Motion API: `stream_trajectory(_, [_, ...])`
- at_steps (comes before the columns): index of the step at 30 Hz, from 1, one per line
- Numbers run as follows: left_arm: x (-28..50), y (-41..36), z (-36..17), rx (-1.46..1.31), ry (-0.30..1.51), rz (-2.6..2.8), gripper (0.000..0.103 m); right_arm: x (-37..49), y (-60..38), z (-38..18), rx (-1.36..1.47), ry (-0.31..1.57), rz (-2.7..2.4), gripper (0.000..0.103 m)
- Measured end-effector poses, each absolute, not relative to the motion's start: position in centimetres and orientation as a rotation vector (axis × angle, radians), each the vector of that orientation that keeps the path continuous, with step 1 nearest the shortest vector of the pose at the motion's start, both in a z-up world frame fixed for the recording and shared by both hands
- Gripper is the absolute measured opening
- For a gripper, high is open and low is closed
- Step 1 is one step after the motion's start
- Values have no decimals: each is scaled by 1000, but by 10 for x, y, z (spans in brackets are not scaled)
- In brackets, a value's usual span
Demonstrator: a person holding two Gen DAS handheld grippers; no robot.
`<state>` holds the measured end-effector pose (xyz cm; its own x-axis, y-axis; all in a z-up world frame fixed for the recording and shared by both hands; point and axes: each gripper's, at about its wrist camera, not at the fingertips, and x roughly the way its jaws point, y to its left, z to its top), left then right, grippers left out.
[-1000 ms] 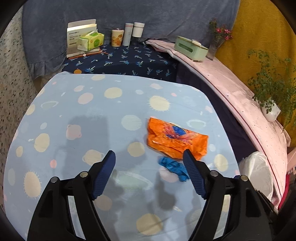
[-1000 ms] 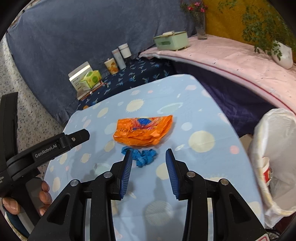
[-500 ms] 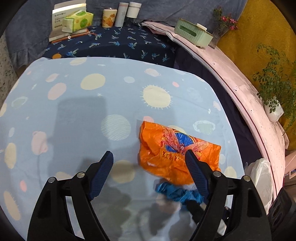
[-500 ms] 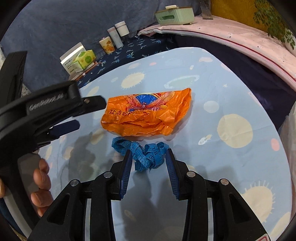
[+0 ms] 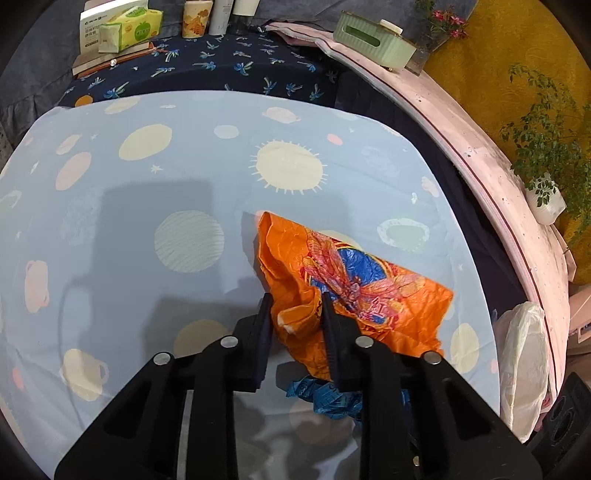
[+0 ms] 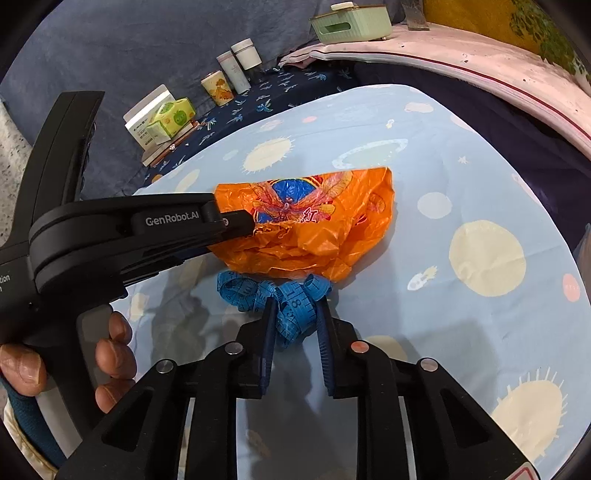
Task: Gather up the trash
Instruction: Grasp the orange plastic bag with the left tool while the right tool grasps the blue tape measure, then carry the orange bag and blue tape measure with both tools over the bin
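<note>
A crumpled orange plastic bag (image 5: 369, 288) lies on the blue planet-print tablecloth (image 5: 147, 221). My left gripper (image 5: 295, 310) has its jaws closing on the bag's near left edge, and the plastic is bunched between the pads. In the right wrist view the same gripper (image 6: 240, 223) reaches in from the left onto the orange bag (image 6: 325, 221). A tangled blue tape measure (image 6: 243, 288) lies just in front of the bag. My right gripper (image 6: 295, 314) has its jaws closing on the tape's loops, which are squeezed between the pads. The tape measure (image 5: 321, 398) shows partly under my left gripper.
A white bin bag (image 5: 524, 362) hangs open off the table's right edge. A tissue pack (image 5: 129, 33), cups (image 5: 195, 18) and a green box (image 5: 373, 33) stand on the far surfaces. A potted plant (image 5: 546, 199) sits right. A person's hand (image 6: 110, 354) holds the left gripper's handle.
Both grippers dropped toward the table and forward. The left jaws went from wide open to pinching the orange bag. The right jaws narrowed onto the blue tape measure.
</note>
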<state>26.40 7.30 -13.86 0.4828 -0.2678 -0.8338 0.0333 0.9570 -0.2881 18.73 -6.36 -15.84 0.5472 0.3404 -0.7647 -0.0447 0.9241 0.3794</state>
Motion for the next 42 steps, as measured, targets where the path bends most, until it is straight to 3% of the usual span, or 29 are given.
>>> stream_trajectory(8, [243, 62, -97, -238, 975, -200, 20, 166, -79, -134, 353, 912, 239, 18])
stream_trajectory(26, [158, -22, 38, -192, 719, -370, 20, 70, -196, -21, 393, 610, 92, 17])
stream_trajectory(33, [128, -66, 62, -162, 669, -451, 20, 31, -246, -3, 408, 530, -8, 17])
stream_trajectory(42, [102, -111, 51, -117, 681, -526, 20, -2, -298, -7, 462, 491, -133, 17])
